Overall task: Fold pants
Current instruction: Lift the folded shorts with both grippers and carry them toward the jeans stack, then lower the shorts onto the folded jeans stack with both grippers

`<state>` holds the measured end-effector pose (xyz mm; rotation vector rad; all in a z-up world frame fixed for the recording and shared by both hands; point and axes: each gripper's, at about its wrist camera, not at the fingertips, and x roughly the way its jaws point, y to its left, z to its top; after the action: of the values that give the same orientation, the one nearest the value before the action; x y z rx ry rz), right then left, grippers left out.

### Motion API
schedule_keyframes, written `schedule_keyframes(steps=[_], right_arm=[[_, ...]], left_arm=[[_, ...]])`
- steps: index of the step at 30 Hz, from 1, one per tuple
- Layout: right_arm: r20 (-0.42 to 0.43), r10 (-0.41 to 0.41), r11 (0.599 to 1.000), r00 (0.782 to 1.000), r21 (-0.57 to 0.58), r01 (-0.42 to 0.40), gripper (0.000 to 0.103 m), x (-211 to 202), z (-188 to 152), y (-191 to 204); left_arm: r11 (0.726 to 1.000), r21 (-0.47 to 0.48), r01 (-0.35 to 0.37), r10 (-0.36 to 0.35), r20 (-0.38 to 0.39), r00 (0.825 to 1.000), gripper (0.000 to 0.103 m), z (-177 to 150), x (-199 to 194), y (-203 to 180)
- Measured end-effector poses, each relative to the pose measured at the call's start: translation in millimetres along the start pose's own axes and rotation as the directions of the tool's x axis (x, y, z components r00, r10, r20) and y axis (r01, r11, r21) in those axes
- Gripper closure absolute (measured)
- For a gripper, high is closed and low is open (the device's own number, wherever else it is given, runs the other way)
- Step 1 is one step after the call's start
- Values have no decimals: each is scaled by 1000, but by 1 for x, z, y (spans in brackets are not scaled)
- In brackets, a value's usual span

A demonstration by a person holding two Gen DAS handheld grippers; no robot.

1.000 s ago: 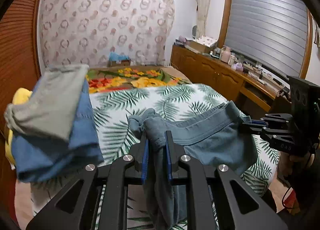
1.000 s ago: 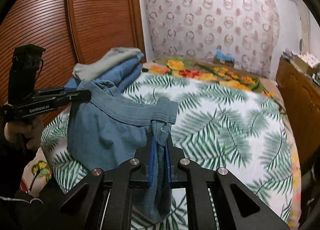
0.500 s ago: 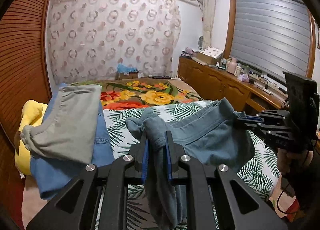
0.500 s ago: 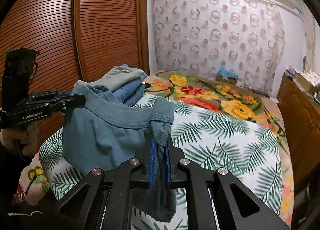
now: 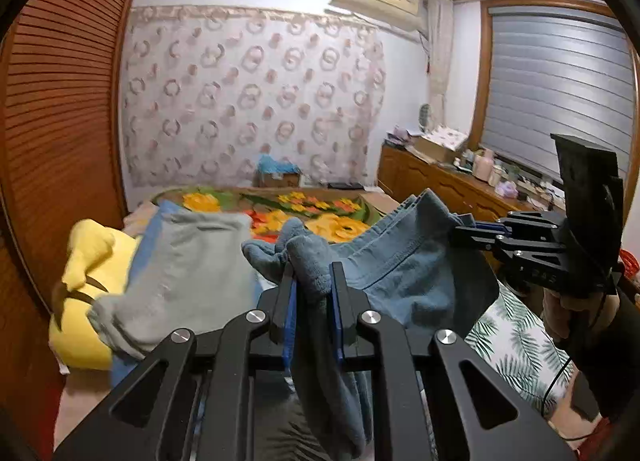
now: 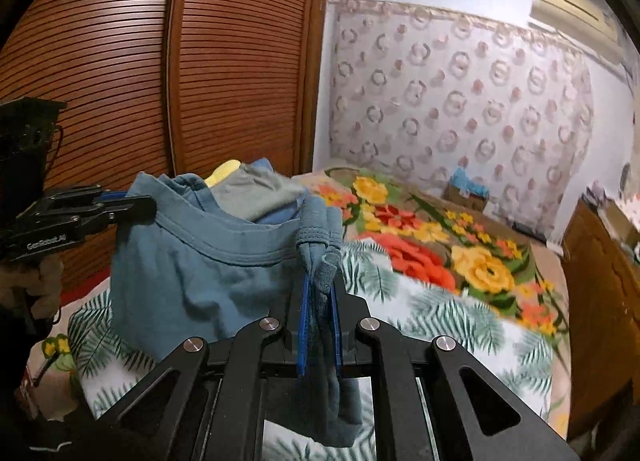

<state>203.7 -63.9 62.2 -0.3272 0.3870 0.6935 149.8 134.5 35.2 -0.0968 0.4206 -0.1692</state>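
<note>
The blue-grey pants (image 5: 404,273) hang in the air between my two grippers, held by the waistband, above the bed. My left gripper (image 5: 310,281) is shut on one bunched end of the waistband. My right gripper (image 6: 318,289) is shut on the other end of the pants (image 6: 192,273). In the left wrist view the right gripper (image 5: 464,235) shows at the right, clamped on the cloth. In the right wrist view the left gripper (image 6: 140,205) shows at the left, clamped on the waistband corner. The legs hang down below the frames, hidden.
A stack of folded clothes, grey (image 5: 180,265) over blue over yellow (image 5: 88,261), lies at the bed's left side. The bed has a palm-leaf sheet (image 6: 448,317) and a floral blanket (image 6: 420,237). A slatted wooden wardrobe (image 6: 120,81) stands left, a wooden dresser (image 5: 440,181) right.
Both grippers have risen with the pants and tilted upward. The waistband now hangs higher above the bed, and more wall and ceiling show.
</note>
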Motion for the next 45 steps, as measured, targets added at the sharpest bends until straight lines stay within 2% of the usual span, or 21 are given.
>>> schedule_keyframes(steps=[13,30,37,45], right_arm=[[55,36,995,998,-100,-31,94,65,38,-7],[66,119,967,991,-236,-100,94,124,61,-14],[36,179,941,983,-297,-160,94,163,67,-8],[-18,220,936,975,-278,-217,94,198,69,-13]], left_arm=[[996,-43,-79,81,54,995,87,19,11,41],[976,-166,-141,162,119,980,87,9,1,76],[955,-200,-218,236,71,969,87,-8,8,91],[939,-244,-243,257,25,966,87,-24,8,99]])
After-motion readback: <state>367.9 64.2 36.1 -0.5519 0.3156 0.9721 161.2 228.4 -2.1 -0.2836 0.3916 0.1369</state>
